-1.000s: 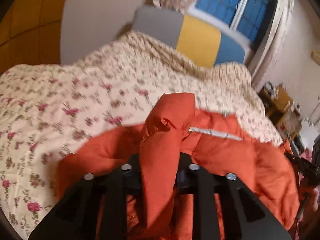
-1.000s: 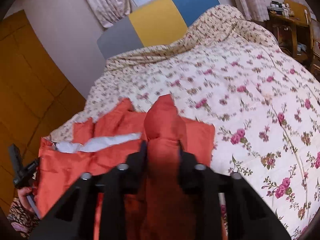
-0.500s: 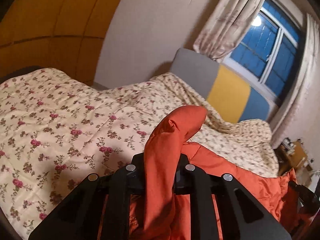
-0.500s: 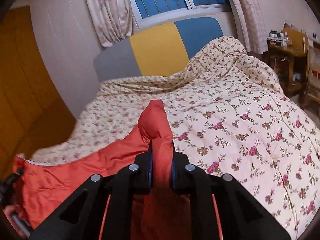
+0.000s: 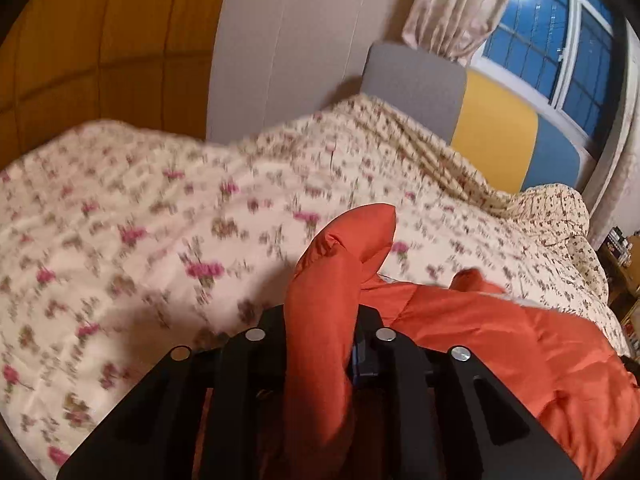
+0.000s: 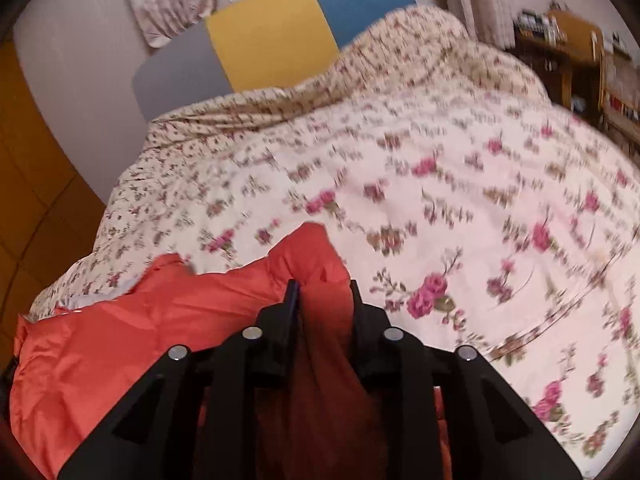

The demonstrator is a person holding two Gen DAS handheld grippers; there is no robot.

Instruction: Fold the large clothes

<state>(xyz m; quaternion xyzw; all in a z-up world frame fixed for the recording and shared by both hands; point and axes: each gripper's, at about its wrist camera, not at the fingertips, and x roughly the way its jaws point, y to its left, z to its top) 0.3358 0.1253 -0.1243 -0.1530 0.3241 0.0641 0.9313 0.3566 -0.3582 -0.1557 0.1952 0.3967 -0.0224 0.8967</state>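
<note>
An orange padded jacket (image 5: 500,340) lies across the floral quilt (image 5: 140,220) on the bed. My left gripper (image 5: 320,320) is shut on a bunched fold of the jacket that sticks up between the fingers. In the right wrist view the jacket (image 6: 120,340) spreads to the left, with a strip of pale lining at its far edge. My right gripper (image 6: 322,300) is shut on another fold of the jacket, low over the quilt (image 6: 460,200). The fingertips of both grippers are hidden by the cloth.
A grey, yellow and blue headboard (image 5: 496,128) stands at the bed's far end under a window (image 5: 560,40) with curtains. Yellow wall panels (image 5: 100,40) are on the left. A wooden desk with clutter (image 6: 568,52) stands at the right.
Both grippers have dropped back down toward the quilt with the jacket still held. The views are blurred by the motion, and the right jaws now stand a little wider around thicker cloth.
</note>
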